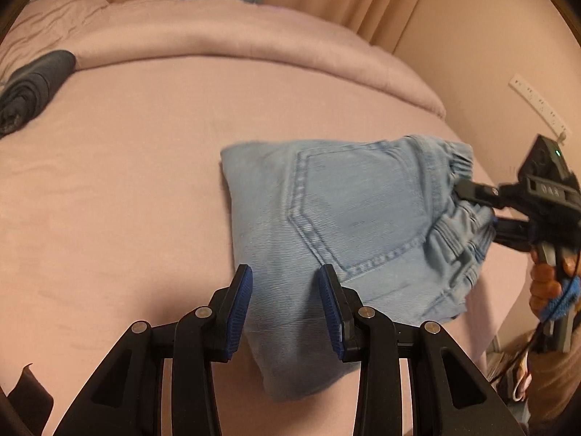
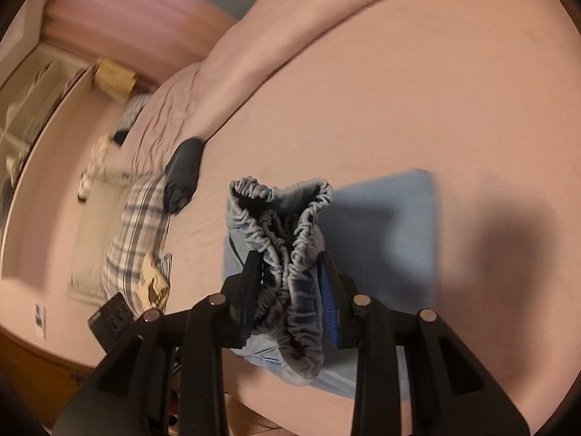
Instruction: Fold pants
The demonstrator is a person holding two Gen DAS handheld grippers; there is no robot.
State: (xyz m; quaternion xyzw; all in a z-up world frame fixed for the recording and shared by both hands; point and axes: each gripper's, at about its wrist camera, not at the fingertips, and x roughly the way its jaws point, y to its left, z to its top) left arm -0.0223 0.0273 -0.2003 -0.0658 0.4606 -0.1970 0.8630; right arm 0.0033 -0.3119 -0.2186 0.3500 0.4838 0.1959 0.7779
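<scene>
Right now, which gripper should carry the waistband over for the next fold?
Right gripper: its jaws already pinch the waistband. Left gripper only clamps the jeans' folded edge.

The right tool grips the gathered elastic waistband of the light blue pants, its blue-padded fingers pressing the bunched fabric from both sides. The waistband stands up in ruffled folds, while the rest of the pants lies flat on the pink bed beyond it. To the left, a dark rolled garment rests near the bed's edge, just beside a plaid cloth. A dark shadow falls across the sheet at right.
</scene>
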